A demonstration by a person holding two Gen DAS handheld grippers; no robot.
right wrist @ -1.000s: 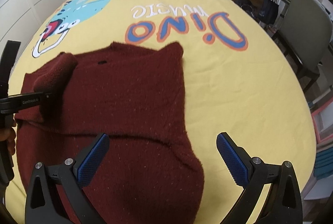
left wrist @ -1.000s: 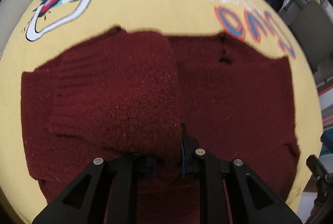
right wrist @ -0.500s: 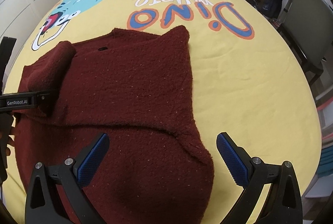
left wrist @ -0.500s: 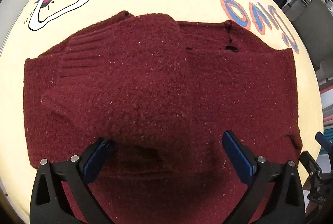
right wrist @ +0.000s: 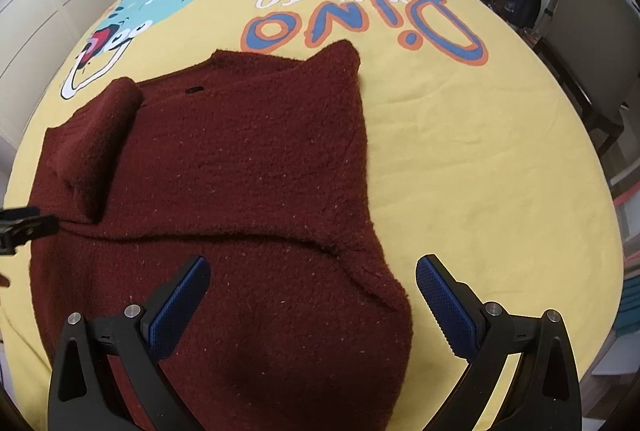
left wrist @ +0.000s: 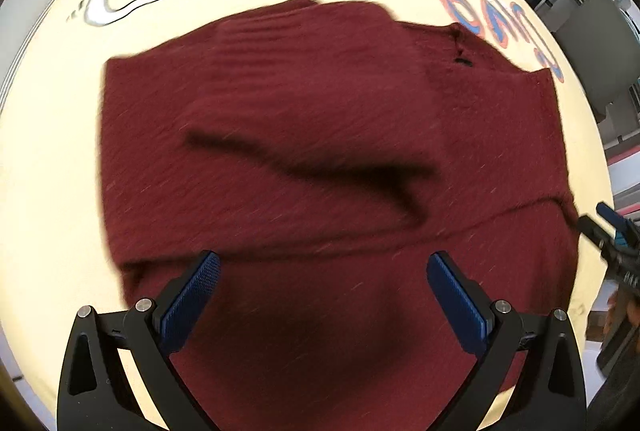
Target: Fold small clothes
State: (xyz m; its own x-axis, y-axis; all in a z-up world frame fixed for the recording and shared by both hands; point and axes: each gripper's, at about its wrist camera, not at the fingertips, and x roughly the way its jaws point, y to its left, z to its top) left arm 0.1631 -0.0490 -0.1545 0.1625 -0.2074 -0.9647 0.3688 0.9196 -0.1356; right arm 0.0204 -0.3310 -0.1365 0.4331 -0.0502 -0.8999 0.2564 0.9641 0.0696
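The yellow bedspread [right wrist: 480,151] is carrying the maroon sweater [right wrist: 240,159], which is lying flat with its long axis running from 6 toward 12 o'clock. One sleeve [right wrist: 96,143] is lying folded over the body at 10 o'clock. The right gripper [right wrist: 312,295] and left gripper [left wrist: 322,289] are both hovering wide open and empty above the near hem, the right one nearer the unfolded side.

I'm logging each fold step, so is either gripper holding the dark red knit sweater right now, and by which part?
Nothing is held. The left gripper and right gripper both stand open above the dark red knit sweater, which lies on the yellow dinosaur-print bedspread.
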